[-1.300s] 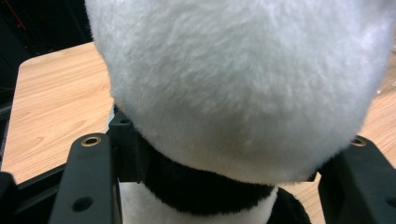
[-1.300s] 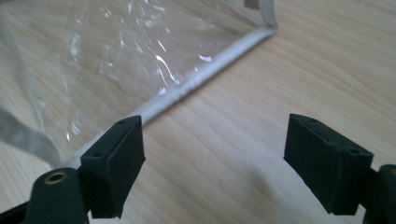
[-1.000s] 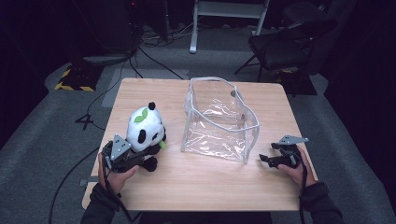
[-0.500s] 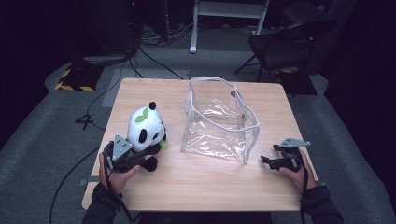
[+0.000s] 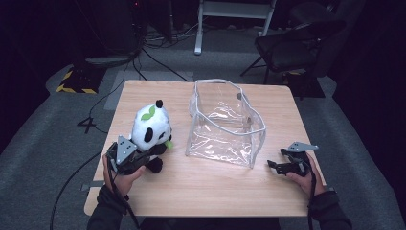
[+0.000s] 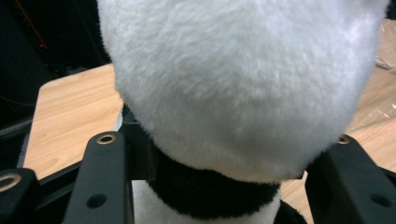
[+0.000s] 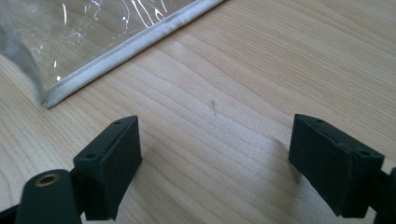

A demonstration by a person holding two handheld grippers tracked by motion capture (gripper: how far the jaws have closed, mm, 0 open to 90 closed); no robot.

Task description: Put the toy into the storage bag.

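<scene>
Both left gripper (image 5: pixel 143 155) jaws tight on panda (image 6: pixel 243 84).

A white-and-black plush panda (image 5: pixel 149 128) with a green leaf on its head sits upright near the table's left edge.

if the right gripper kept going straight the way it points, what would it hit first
Probably the clear plastic bag with grey piping. The open right gripper rests low over the wooden table with bare wood between its jaws, and the bag's bottom corner lies ahead, slightly to the left; depth is hard to judge.
</scene>
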